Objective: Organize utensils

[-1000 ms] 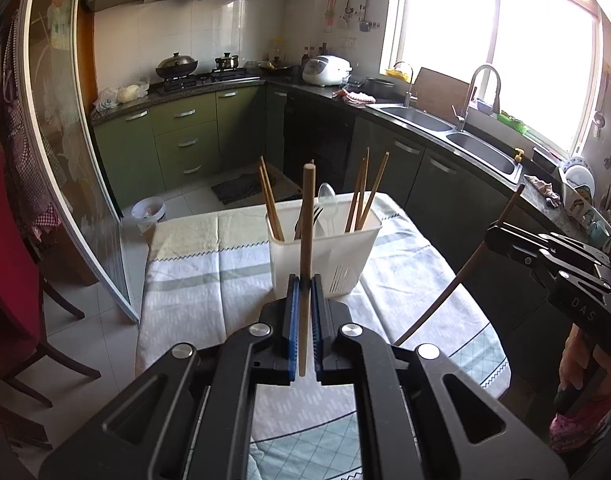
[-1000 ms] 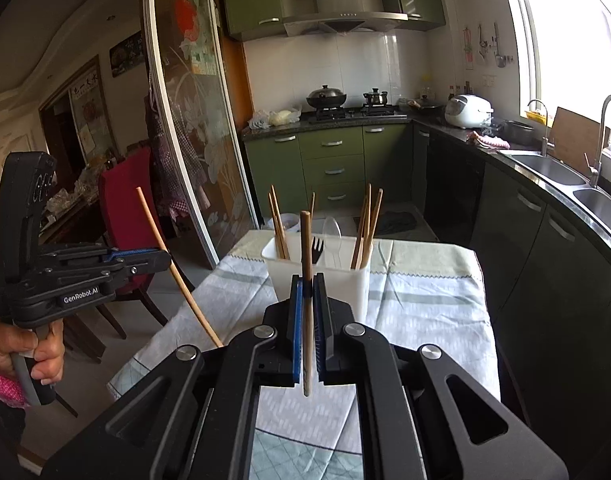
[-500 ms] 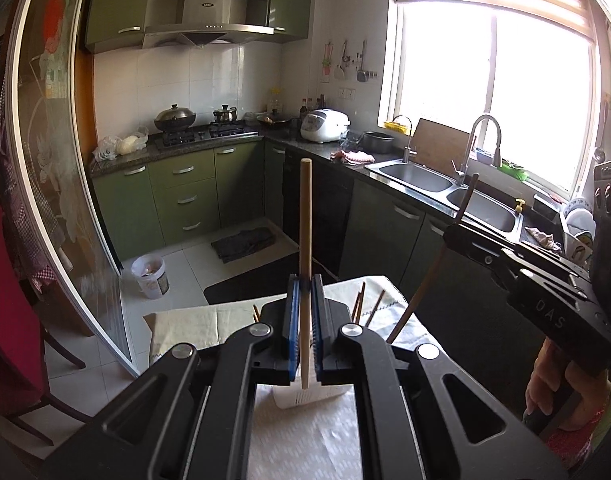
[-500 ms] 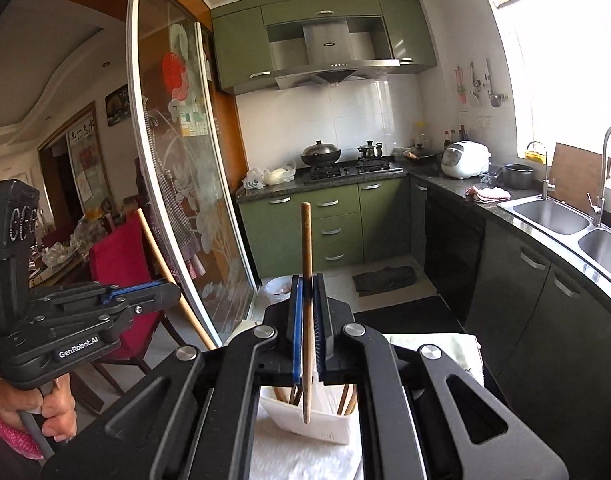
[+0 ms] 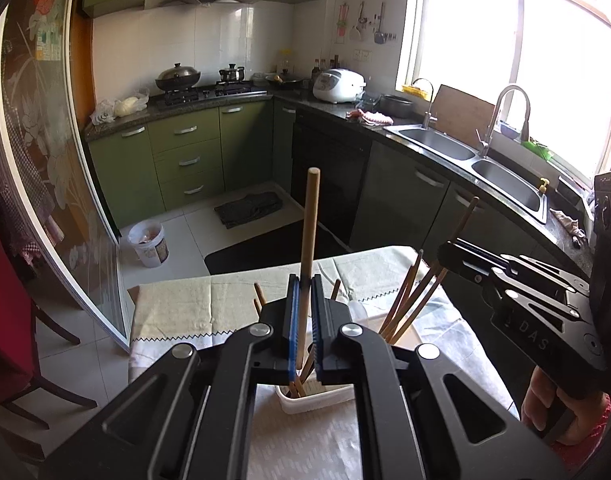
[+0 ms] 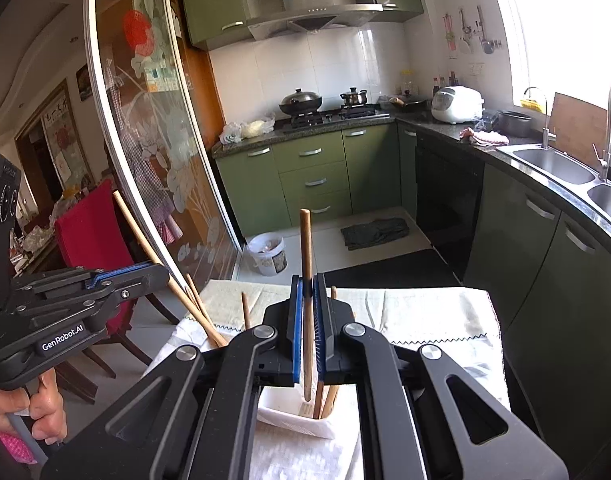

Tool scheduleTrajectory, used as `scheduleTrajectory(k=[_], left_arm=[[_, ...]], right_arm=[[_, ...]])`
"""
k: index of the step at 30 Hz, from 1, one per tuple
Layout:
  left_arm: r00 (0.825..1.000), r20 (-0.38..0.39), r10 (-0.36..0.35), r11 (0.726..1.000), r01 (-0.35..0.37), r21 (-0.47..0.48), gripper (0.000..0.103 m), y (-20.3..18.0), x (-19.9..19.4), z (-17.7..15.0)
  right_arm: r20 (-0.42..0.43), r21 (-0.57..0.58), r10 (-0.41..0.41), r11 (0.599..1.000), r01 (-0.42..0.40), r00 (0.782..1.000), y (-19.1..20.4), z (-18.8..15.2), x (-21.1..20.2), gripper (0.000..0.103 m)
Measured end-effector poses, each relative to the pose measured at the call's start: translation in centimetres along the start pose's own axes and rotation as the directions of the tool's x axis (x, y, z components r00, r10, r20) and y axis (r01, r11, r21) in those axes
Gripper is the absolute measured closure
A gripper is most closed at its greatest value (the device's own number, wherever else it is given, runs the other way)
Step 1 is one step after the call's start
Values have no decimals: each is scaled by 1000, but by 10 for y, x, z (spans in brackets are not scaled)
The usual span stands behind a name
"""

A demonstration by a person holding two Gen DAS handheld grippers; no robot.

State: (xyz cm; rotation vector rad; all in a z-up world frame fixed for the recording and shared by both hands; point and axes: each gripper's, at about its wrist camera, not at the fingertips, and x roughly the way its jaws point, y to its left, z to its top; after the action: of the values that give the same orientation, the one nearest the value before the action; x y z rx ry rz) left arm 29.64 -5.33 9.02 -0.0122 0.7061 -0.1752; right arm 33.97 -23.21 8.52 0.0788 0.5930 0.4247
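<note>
My left gripper is shut on a wooden chopstick held upright, its lower end inside the white utensil holder just below the jaws. My right gripper is shut on another wooden chopstick, its lower end also down in the white holder. Several other chopsticks stand in the holder. Each gripper shows in the other's view: the right one and the left one.
The holder stands on a table with a pale cloth. A red chair and a curved glass sliding door are to the left. Green kitchen cabinets, a sink and a small white bin lie beyond.
Both grippers have come down over the holder from above. The chopstick ends, above it half a second ago, now reach inside it. Both stay shut.
</note>
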Motion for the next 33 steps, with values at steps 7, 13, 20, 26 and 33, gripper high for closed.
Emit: scheduleTrajectory(k=[7, 13, 20, 26, 33], left_arm=[[997, -72, -8, 1000, 8, -2, 97, 5, 31, -34], [996, -83, -10, 1000, 8, -25, 80, 11, 40, -56], [998, 61, 21, 998, -17, -57, 11, 15, -6, -89], [989, 137, 50, 995, -38, -90, 7, 12, -60, -139], [947, 283, 154, 986, -128, -109, 7, -2, -146, -200]], right_arm=[[-79, -27, -3, 1000, 1, 997, 5, -36, 27, 97], [-119, -29, -16, 999, 13, 993, 8, -59, 35, 93], [-65, -22, 2, 1000, -4, 998, 10, -94, -13, 57], [24, -37, -33, 999, 34, 999, 14, -153, -80, 5], [167, -62, -130, 988, 142, 977, 29, -216, -164, 5]])
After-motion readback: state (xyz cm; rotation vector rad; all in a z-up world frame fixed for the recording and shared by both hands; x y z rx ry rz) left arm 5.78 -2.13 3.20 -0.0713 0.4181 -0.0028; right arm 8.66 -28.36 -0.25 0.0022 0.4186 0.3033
